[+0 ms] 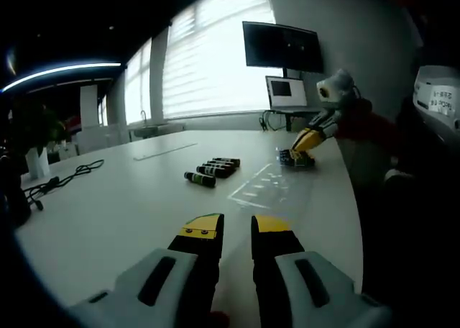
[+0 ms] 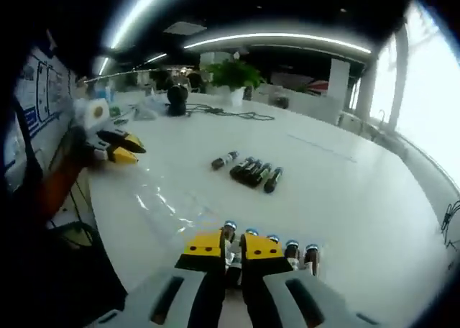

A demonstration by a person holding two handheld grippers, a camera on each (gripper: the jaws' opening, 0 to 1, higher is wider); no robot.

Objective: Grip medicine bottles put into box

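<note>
Though dark-bodied, medicine bottles [image 2: 253, 172] lie side-by-side.

White table [image 1: 129, 198], bright blinds [image 1: 215, 55], wall monitor [image 1: 282, 46], ceiling strip lts.

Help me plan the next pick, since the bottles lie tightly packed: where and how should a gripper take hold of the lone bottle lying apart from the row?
Grip the lone bottle across its dark body, mid-length, coming down from above with the jaws straddling its long axis. It lies flat on the white table, with a gap separating it from the row of bottles, so probably both sides have room for a jaw.
</note>
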